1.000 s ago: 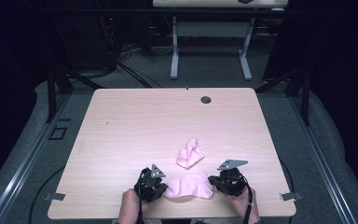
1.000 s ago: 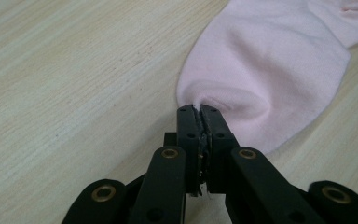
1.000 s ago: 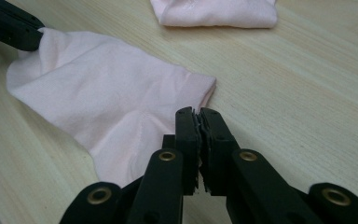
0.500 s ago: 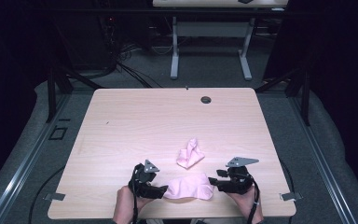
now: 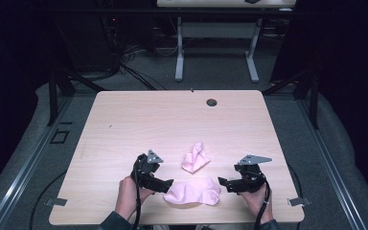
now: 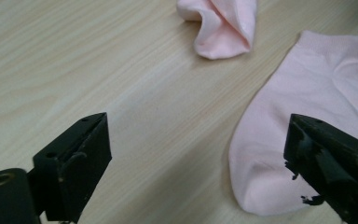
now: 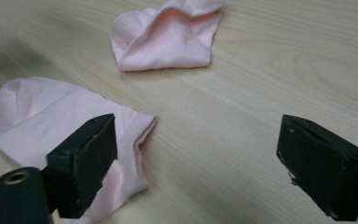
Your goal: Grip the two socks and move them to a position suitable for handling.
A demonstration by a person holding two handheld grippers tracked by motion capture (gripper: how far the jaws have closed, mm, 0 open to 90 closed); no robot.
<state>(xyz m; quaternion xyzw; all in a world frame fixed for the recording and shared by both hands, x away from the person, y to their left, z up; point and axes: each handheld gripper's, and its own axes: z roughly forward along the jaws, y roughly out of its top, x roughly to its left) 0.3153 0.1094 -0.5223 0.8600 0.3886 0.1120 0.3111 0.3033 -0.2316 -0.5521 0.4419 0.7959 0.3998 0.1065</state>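
Note:
A pink sock (image 5: 193,191) (image 6: 303,121) (image 7: 51,121) lies flat near the table's front edge, between my two grippers. A second pink sock (image 5: 195,158) (image 6: 223,23) (image 7: 165,39) sits crumpled just behind it. My left gripper (image 5: 168,184) (image 6: 200,168) stands open at the flat sock's left end, its right jaw over the toe. My right gripper (image 5: 222,184) (image 7: 196,163) is open at the sock's right end, with its left jaw above the cuff edge. Nothing is held between either pair of jaws.
The light wooden table (image 5: 139,124) has a dark round grommet (image 5: 212,102) near its back edge. Another table's legs (image 5: 215,52) stand beyond on the grey floor. A person's hands (image 5: 129,194) come in from the front edge.
Both grippers have let go of the flat sock and drawn apart to its two ends, jaws now open. The sock lies spread wider on the table.

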